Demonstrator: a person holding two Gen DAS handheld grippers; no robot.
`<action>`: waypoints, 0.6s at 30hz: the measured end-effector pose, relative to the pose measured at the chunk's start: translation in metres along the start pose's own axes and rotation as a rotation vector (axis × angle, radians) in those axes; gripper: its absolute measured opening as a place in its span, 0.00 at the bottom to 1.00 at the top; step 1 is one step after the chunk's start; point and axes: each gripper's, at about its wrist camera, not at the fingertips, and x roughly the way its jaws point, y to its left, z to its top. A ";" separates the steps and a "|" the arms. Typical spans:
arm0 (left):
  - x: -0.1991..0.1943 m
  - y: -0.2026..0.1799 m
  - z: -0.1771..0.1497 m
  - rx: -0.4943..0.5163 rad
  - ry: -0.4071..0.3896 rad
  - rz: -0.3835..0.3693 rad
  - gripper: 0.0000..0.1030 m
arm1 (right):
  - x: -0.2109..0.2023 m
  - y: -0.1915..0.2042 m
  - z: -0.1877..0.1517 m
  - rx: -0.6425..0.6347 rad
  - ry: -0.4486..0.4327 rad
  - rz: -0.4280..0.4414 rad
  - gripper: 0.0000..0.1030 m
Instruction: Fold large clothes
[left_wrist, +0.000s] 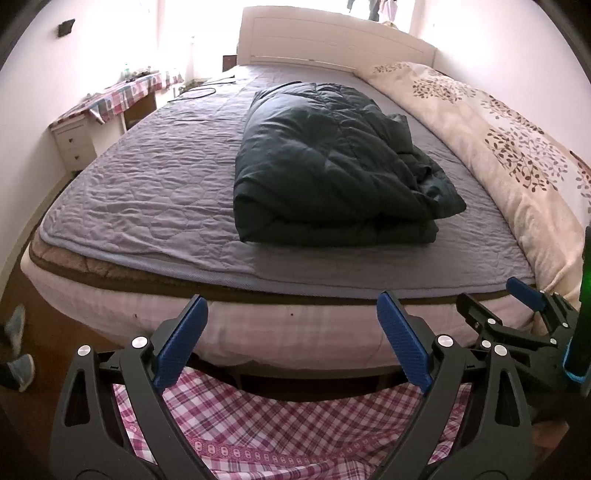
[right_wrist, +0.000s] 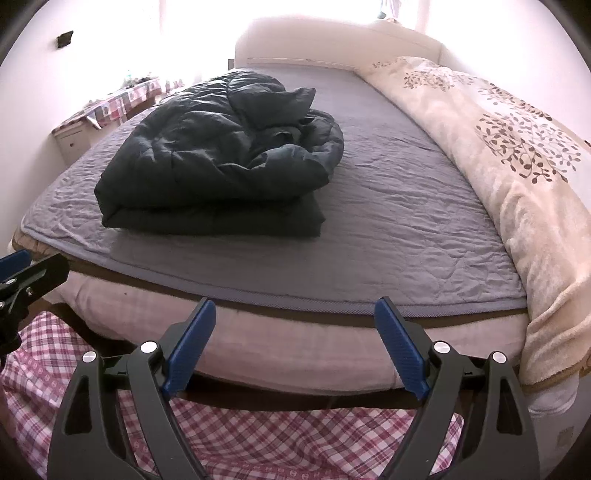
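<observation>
the dark green quilted down coat lies folded in a thick bundle on the grey quilted bed cover, left of the cream leaf-print blanket. its long axis runs from foot to headboard, loose end on its right. your left claw and right claw hang released and empty below the bed's foot, well apart from it, probably because folding looks nearly finished.

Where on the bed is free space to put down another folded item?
The sheet is bare between the jacket and the blanket, in the strip before the jacket at the foot edge, and left of the jacket. The right side is crowded by the blanket.
</observation>
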 end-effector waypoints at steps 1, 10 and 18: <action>0.001 0.000 0.000 0.001 0.002 0.000 0.89 | 0.000 0.000 0.000 0.000 0.000 0.000 0.83; 0.006 -0.002 -0.001 0.003 0.024 0.002 0.89 | 0.004 -0.002 -0.001 0.005 0.008 0.006 0.83; 0.009 -0.002 -0.002 0.005 0.033 0.004 0.89 | 0.008 -0.006 -0.002 0.025 0.017 0.015 0.83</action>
